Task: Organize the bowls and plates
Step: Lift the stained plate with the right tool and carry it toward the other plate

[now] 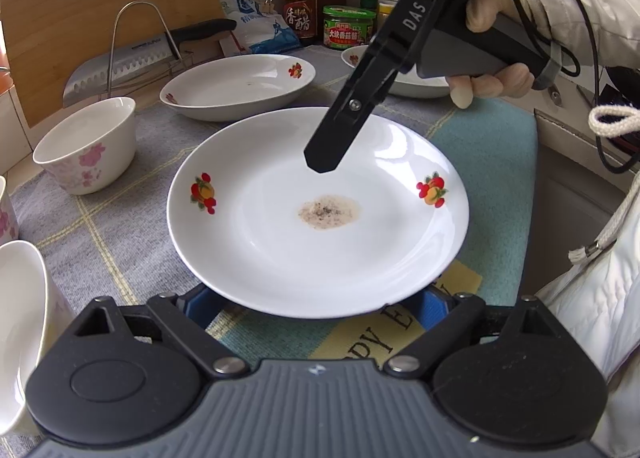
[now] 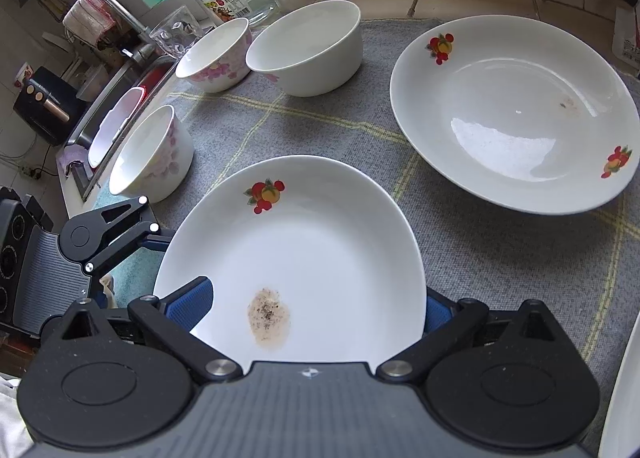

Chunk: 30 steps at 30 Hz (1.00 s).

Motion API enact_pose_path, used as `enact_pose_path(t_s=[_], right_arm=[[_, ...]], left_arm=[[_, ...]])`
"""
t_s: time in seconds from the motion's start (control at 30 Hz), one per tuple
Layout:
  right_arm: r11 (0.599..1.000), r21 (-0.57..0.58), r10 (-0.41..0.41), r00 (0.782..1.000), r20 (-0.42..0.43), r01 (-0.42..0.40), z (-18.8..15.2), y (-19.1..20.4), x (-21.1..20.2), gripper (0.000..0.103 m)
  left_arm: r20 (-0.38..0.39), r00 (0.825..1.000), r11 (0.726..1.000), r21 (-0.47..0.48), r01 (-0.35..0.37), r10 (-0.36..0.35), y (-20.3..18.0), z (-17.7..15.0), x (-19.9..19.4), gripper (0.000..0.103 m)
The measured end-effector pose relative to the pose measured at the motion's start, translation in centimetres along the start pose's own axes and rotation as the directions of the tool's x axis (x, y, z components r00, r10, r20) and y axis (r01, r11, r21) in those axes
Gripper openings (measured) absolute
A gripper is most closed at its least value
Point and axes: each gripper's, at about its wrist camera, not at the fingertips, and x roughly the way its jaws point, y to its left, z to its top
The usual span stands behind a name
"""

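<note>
Right under my left gripper (image 1: 316, 302) sits the plate (image 1: 320, 217): white, round, shallow, with a red-and-orange fruit motif on each side of the rim and a brownish speckled stain (image 1: 329, 211) at its centre. Its near edge lies between my left blue pads (image 1: 434, 304), which stand wide at either side; whether they press the rim I cannot tell. My right gripper (image 2: 316, 308) is spread across the same plate from the other side, one blue pad over the rim, the other just outside it. Being round, the plate has no long axis; it lies roughly flat over the grey checked cloth (image 2: 480, 258).

Beyond it rests a second, deeper fruit-patterned dish (image 2: 516, 113), holding only a faint smear. Two white bowls (image 2: 308, 45) stand touching at the cloth's far edge, one with pink flowers, both empty. Another flowered bowl (image 2: 150, 155) stands by the sink, also empty. Behind, a cleaver (image 1: 120, 69) leans on a wire rack.
</note>
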Motion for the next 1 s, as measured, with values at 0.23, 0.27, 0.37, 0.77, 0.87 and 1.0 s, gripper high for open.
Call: enact_pose_path(t_s=[0.23, 0.27, 0.37, 0.77, 0.87, 1.0], right_arm=[[1.000, 0.015, 0.015, 1.000, -0.006, -0.015, 0.2, -0.2, 0.1, 0.103], [1.000, 0.017, 0.018, 1.000, -0.010, -0.018, 0.3, -0.3, 0.1, 0.103], [0.999, 0.032, 0.029, 0.999, -0.024, -0.028, 0.5, -0.5, 0.0, 0.103], [0.994, 0.078, 0.074, 0.996, -0.044, -0.071, 0.9, -1.0, 0.0, 0.103], [0.993, 0.083, 0.083, 0.996, -0.041, -0.079, 0.9, -1.0, -0.1, 0.103], [0.995, 0.070, 0.077, 0.996, -0.044, -0.074, 0.8, -0.8, -0.4, 0.103]], left_arm=[[-0.001, 1.000, 1.000, 0.008, -0.001, 0.001, -0.1, 0.0, -0.1, 0.094], [-0.001, 1.000, 1.000, 0.010, 0.000, 0.000, -0.1, 0.0, -0.1, 0.094], [-0.001, 1.000, 1.000, 0.014, 0.002, -0.002, 0.0, 0.0, -0.1, 0.094], [-0.011, 1.000, 1.000, 0.019, 0.004, -0.003, -0.2, 0.1, -0.1, 0.094], [-0.016, 1.000, 1.000, 0.020, 0.006, -0.006, -0.1, 0.2, -0.1, 0.094], [-0.021, 1.000, 1.000, 0.020, 0.011, -0.011, -0.1, 0.4, -0.1, 0.094]])
